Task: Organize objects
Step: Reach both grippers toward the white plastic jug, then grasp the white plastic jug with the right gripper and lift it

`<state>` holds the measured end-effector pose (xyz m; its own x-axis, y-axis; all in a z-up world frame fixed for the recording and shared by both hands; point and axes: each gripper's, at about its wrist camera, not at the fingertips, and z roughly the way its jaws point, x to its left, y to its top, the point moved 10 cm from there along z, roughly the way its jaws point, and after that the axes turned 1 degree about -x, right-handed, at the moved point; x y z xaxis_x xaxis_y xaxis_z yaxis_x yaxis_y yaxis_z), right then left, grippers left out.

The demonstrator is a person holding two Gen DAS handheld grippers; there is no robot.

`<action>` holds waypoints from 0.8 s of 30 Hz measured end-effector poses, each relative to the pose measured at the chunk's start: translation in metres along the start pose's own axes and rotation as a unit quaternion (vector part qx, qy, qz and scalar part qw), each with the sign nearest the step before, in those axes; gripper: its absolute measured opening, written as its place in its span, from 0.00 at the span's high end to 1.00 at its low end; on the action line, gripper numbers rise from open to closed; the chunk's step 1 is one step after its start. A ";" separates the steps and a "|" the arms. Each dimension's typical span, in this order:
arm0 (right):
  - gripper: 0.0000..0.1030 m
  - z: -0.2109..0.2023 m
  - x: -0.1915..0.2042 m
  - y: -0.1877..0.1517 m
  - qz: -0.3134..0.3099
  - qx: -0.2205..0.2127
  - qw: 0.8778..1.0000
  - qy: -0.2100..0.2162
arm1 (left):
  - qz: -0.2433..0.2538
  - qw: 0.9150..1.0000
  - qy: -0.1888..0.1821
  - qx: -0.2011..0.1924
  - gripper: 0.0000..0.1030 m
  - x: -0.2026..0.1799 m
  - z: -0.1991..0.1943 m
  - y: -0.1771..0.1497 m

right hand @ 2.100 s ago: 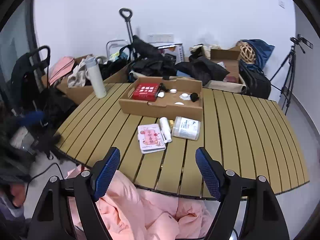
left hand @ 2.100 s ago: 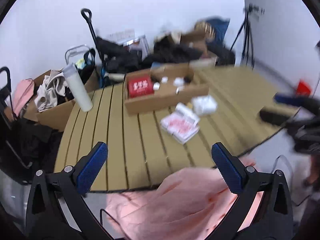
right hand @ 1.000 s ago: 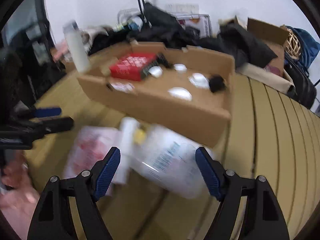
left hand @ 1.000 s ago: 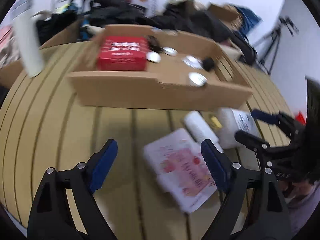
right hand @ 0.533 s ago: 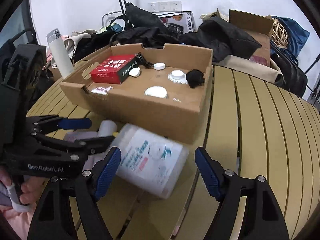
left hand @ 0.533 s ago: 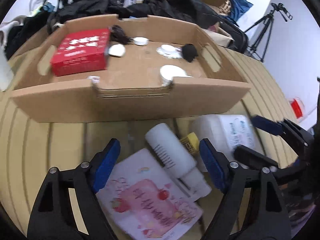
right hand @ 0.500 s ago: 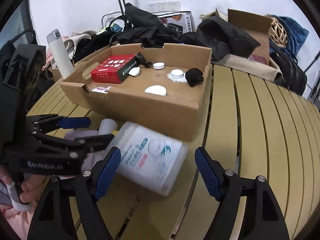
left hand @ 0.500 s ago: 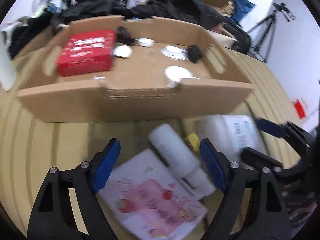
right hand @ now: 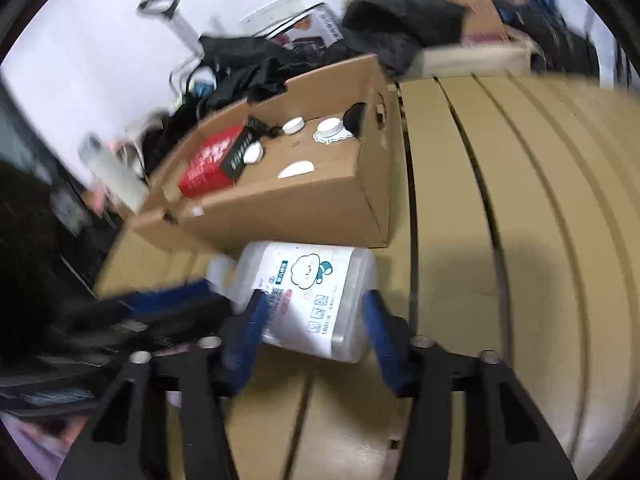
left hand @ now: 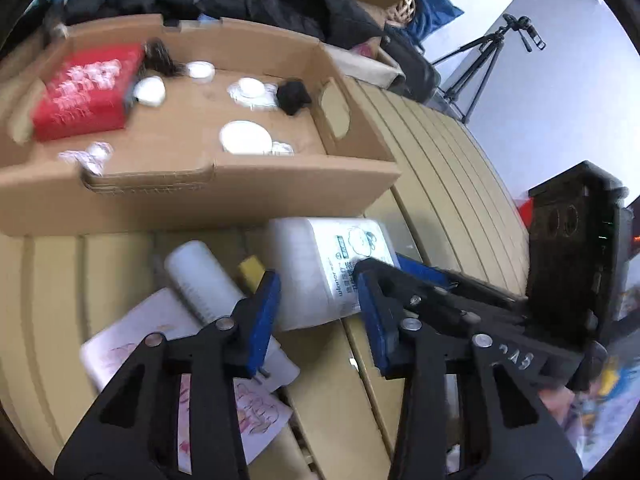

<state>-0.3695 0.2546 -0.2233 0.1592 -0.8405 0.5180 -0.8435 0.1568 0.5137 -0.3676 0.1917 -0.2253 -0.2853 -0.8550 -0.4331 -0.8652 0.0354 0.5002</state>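
Note:
A white plastic jug point(left hand: 320, 268) point(right hand: 312, 292) lies on its side on the slatted table just in front of the cardboard tray point(left hand: 192, 200) point(right hand: 304, 208). My right gripper point(right hand: 312, 332) has its blue pads on both sides of the jug's near end. My left gripper point(left hand: 316, 312) is open, its pads either side of the jug's other end. A white tube point(left hand: 200, 280) and a pink-printed packet point(left hand: 168, 344) lie left of the jug. The tray holds a red box point(left hand: 88, 88), white lids and a black ball.
Black bags, boxes and a tripod point(left hand: 488, 56) crowd the far table edge. A white flask point(right hand: 116, 176) stands left of the tray. The slatted tabletop point(right hand: 520, 240) stretches to the right.
Both grippers have dropped low and closed in on the jug from opposite ends. Their jaws have narrowed, the right pair now hugging the jug.

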 end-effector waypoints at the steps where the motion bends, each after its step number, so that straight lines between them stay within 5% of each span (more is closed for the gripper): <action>1: 0.53 0.002 -0.004 0.001 0.022 -0.001 1.000 0.016 | 0.006 1.000 0.003 -0.002 0.67 -0.001 0.000 0.002; 5: 0.53 0.006 -0.014 0.001 0.077 -0.006 0.995 0.055 | 0.007 0.999 0.037 -0.001 0.64 -0.002 0.001 0.004; 7: 0.53 0.004 -0.013 -0.001 0.082 -0.009 0.995 0.055 | 0.010 0.998 0.061 -0.008 0.34 0.005 -0.006 0.002; 8: 0.53 0.004 -0.011 -0.003 0.082 -0.010 0.995 0.054 | 0.014 0.997 0.074 -0.013 0.33 0.010 -0.006 0.000; 12: 0.53 0.004 -0.008 -0.006 0.082 -0.010 0.995 0.051 | 0.033 0.997 0.067 -0.021 0.50 0.013 -0.007 -0.003; 13: 0.52 0.004 -0.007 -0.006 0.081 -0.008 0.995 0.050 | 0.031 0.998 0.048 -0.013 0.74 0.007 -0.007 -0.003; 17: 0.52 0.003 -0.002 -0.010 0.062 0.017 0.997 0.039 | 0.037 0.998 0.058 -0.014 0.75 -0.004 -0.012 -0.007; 24: 0.74 -0.045 0.015 0.011 0.047 -0.028 0.998 0.041 | -0.018 0.997 -0.056 -0.048 0.75 -0.017 -0.059 0.006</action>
<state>-0.3533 0.2671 -0.1793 0.1241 -0.7751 0.6195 -0.8277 0.2635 0.4955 -0.3435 0.1755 -0.1706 -0.3038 -0.7915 -0.5304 -0.8341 -0.0481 0.5495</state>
